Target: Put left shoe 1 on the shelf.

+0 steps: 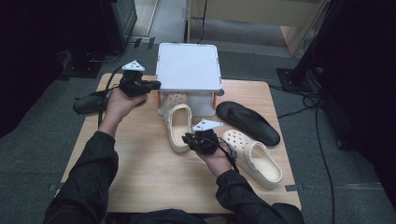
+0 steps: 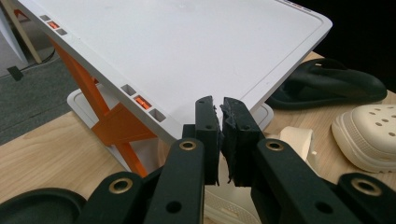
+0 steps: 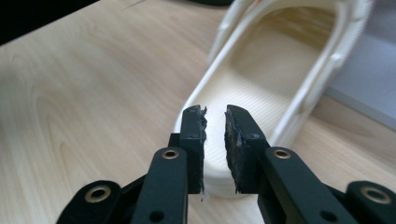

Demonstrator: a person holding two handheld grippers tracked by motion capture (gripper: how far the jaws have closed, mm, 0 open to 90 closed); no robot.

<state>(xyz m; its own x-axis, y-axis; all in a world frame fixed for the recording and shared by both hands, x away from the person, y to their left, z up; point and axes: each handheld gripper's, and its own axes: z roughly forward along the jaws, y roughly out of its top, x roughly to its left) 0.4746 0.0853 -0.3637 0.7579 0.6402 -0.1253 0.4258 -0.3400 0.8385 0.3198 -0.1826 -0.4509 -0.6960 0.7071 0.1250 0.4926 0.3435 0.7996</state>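
Your left gripper [image 1: 150, 85] hovered at the left edge of the white rack [image 1: 188, 65] standing at the far middle of the bench [image 1: 135, 163]. Its jaws were pressed together, and in the left gripper view their tips sat right at the edge of the rack's white top shelf, with nothing visibly caught between them. The rack's orange braces [image 2: 114, 123] ran down below that edge.

Your right gripper [image 1: 188, 138] sat low over the middle of the bench, at the near heel end of the cream clog [image 1: 177, 125], whose toe pointed away under the rack. In the right gripper view the jaws stood nearly together with a thin gap, straddling the heel rim of that clog; whether the pads pressed the rim I could not tell.

A second cream clog [image 1: 254, 158] lay to the right, near your right wrist. A black flip-flop [image 1: 247, 122] rested beyond it, and another black flip-flop [image 1: 88, 102] lay at the bench's far left edge.
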